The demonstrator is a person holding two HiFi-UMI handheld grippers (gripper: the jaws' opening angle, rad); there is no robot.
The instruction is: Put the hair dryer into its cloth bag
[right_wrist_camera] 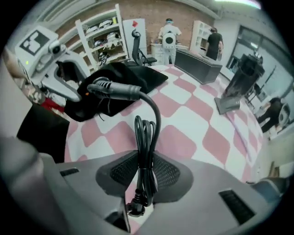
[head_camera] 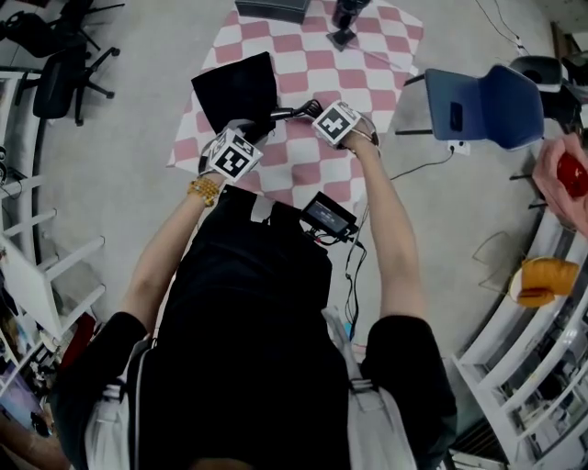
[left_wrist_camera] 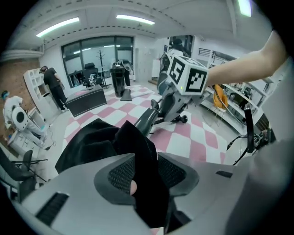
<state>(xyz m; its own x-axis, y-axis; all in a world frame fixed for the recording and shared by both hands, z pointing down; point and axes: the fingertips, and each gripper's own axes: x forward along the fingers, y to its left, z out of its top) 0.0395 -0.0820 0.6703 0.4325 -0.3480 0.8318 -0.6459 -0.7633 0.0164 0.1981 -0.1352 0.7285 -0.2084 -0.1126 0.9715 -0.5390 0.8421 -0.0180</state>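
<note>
Hair dryer [right_wrist_camera: 117, 90]: my right hand-held gripper [right_wrist_camera: 146, 172] pinches its cord [right_wrist_camera: 144, 137], left hand-held gripper [left_wrist_camera: 147, 174] spread, so cloth bag [left_wrist_camera: 92, 142] may slip.

Pink-and-white checked table [head_camera: 367, 83] in a crowded workroom.
A dark box [head_camera: 271, 9] and a black stand [head_camera: 344, 23] sit at the table's far edge. A blue chair [head_camera: 487, 106] stands just beside its right corner, and black office chairs [head_camera: 64, 78] stand well apart on the grey floor to the left. White shelving [head_camera: 542, 367] at the right carries an orange-yellow object [head_camera: 544, 280], possibly a cushion. In the right gripper view, two people [right_wrist_camera: 168, 39] stand by the far shelves.
</note>
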